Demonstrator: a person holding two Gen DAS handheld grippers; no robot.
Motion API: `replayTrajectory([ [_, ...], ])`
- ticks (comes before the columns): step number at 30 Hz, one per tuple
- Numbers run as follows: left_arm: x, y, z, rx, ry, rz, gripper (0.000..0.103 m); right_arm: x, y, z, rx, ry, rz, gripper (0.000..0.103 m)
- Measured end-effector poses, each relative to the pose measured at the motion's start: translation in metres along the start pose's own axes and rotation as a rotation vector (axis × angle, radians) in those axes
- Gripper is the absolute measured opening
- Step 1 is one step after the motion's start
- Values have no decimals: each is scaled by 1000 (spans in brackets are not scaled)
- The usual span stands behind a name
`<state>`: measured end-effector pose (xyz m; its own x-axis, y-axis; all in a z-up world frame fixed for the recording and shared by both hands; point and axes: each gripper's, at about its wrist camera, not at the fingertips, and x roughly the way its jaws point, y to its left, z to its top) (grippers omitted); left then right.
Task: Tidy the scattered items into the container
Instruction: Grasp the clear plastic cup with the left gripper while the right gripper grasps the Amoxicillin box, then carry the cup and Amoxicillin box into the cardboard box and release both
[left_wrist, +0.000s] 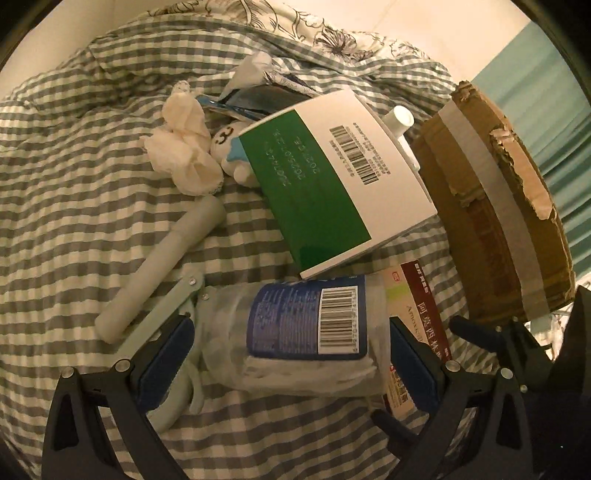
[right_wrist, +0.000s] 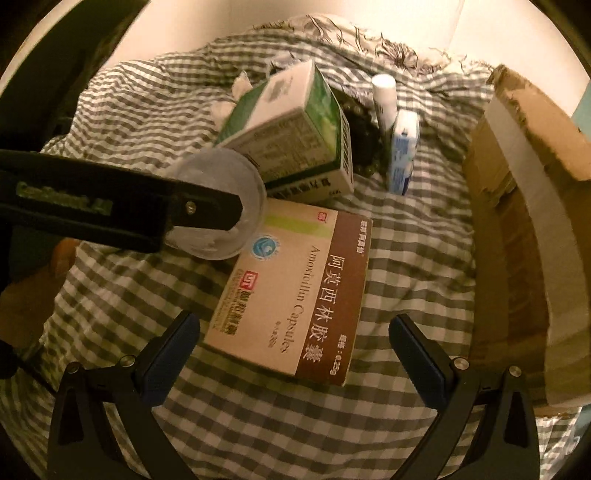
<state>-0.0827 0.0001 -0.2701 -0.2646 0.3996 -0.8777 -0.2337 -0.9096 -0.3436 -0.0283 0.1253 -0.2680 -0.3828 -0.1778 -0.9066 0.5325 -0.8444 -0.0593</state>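
My left gripper (left_wrist: 290, 343) is shut on a clear plastic jar with a blue barcode label (left_wrist: 306, 325), lying sideways between the pads. In the right wrist view the jar's round base (right_wrist: 225, 206) shows beside the left gripper's black finger (right_wrist: 147, 218). A green and white box (left_wrist: 332, 177) leans just beyond the jar. An Amoxicillin capsule box (right_wrist: 291, 291) lies flat on the checked bedding. My right gripper (right_wrist: 293, 350) is open and empty, its fingers either side of that box's near end. The cardboard container (right_wrist: 524, 229) stands to the right.
A pale green folding tool (left_wrist: 162, 269), crumpled tissue (left_wrist: 181, 147), a small white and blue figure (left_wrist: 229, 147), a white tube (right_wrist: 384, 99) and a blue and white box (right_wrist: 402, 151) lie on the checked bedding (left_wrist: 74, 206). A floral pillow (left_wrist: 332, 40) lies behind.
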Motion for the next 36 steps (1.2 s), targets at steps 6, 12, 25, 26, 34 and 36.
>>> replayTrajectory([
  [6, 4, -5, 1, 35, -4, -11, 96, 17, -1, 0, 5, 40, -6, 92],
  [12, -3, -12, -3, 60, -27, 16, 96, 17, -11, 0, 42, 46, -2, 74],
  [25, -60, -17, -9, 131, -157, 141, 96, -19, -4, 1, 12, -48, -49, 74],
  [26, -65, -20, -10, 138, -172, 147, 96, -24, -5, 1, 14, -57, -50, 74],
  [34, -115, -46, -16, 207, -334, 197, 96, -70, -4, -2, 15, -176, -96, 74],
  [36, -127, -53, -18, 220, -368, 204, 96, -82, -6, -3, 20, -205, -106, 74],
])
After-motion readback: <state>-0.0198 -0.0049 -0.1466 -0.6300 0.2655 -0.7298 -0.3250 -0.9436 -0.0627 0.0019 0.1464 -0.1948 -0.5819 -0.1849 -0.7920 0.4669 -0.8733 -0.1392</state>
